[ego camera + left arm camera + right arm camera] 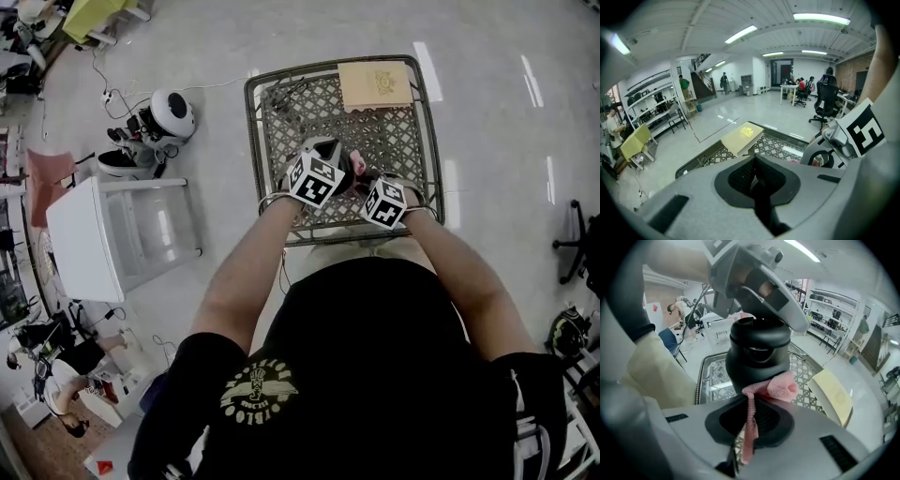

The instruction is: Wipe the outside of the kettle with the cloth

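I've got the right gripper [749, 404] pinching a pink waffle-weave cloth [780, 386], bunched end at the lower side of the kettle [759, 357]. The kettle's squat, matte black, upright on the mesh table [412, 141]. Left gripper [754, 161] sits just above it, jaws pressed together.

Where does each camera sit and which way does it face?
Head view: on the person's head, looking steeply down onto the lattice table; shows torso, forearms, left gripper, right gripper.
Left gripper view: on the left gripper, looking across the table to the book; shows its jaws and the right gripper's cube.
Right gripper view: on the right gripper, facing the kettle; jaws pinch the pink cloth, left gripper above.
Shared: all show table and book.
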Tool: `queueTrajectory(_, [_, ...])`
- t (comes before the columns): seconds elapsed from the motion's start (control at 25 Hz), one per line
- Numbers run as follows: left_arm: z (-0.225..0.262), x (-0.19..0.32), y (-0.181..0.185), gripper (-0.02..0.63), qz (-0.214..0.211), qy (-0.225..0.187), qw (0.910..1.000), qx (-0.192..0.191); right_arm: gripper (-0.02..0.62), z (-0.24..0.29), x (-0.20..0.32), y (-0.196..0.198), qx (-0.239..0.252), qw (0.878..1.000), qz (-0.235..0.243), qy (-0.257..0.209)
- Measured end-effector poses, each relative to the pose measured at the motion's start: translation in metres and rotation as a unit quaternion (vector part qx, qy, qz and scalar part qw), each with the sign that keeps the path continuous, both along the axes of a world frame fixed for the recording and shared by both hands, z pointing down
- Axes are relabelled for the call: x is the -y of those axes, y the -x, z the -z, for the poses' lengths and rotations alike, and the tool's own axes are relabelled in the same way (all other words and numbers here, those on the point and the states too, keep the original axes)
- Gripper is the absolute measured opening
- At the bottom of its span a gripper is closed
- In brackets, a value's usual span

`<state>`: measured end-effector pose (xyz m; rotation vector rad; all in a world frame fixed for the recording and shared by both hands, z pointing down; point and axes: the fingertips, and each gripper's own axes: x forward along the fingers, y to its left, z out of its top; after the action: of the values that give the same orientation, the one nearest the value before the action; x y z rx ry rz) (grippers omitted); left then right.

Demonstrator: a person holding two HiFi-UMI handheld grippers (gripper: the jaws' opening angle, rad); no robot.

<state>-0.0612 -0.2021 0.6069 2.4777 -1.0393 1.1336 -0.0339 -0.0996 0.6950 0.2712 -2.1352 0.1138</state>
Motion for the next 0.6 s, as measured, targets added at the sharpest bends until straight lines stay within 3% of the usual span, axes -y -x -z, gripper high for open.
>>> queueTrajectory(0.36, [0.001,0.002,0.002,0.005,0.014,-0.017,0.9997,0.01,0.026,-0.004,0.053,-0.004,-0.014,0.998,0.055,-0.037])
queueTrajectory(0.6, [0.0,0.003,0.002,0.005,0.013,-0.016,0.9997,0.009,0.026,-0.026,0.049,-0.003,-0.033,0.995,0.087,-0.022])
